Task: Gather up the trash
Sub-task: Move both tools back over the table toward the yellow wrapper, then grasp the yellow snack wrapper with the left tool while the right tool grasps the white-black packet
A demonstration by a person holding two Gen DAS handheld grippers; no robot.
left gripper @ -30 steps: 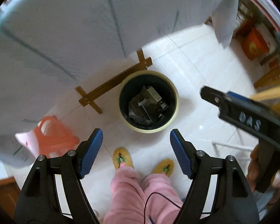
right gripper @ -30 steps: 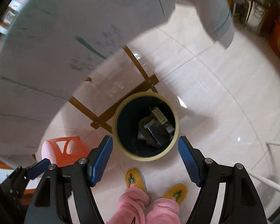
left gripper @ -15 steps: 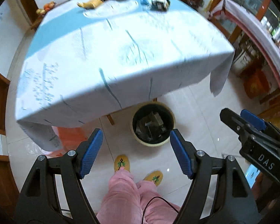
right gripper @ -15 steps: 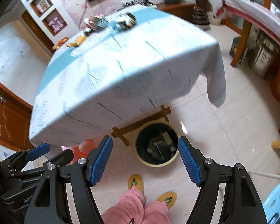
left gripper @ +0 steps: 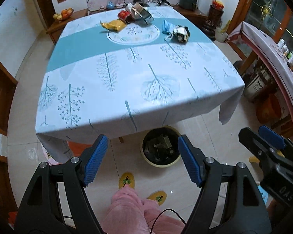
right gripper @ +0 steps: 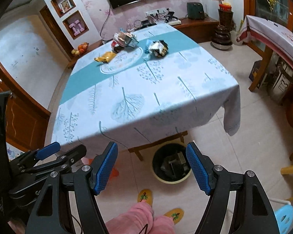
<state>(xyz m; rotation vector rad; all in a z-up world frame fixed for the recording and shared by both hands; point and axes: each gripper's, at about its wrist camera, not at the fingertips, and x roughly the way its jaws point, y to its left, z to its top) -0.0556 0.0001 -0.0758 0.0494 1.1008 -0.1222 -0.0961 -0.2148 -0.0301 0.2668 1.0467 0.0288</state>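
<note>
Trash clusters at 12 o'clock on the table, beyond reach; the bin waits below, so both the left gripper and right gripper hang released, holding nothing.

A square table with a white-and-teal leaf-print tablecloth fills the room, a bowl of orange and yellow fruit sits on the wooden sideboard past its far left corner, and pink dumbbells sit in a wall niche above.
</note>
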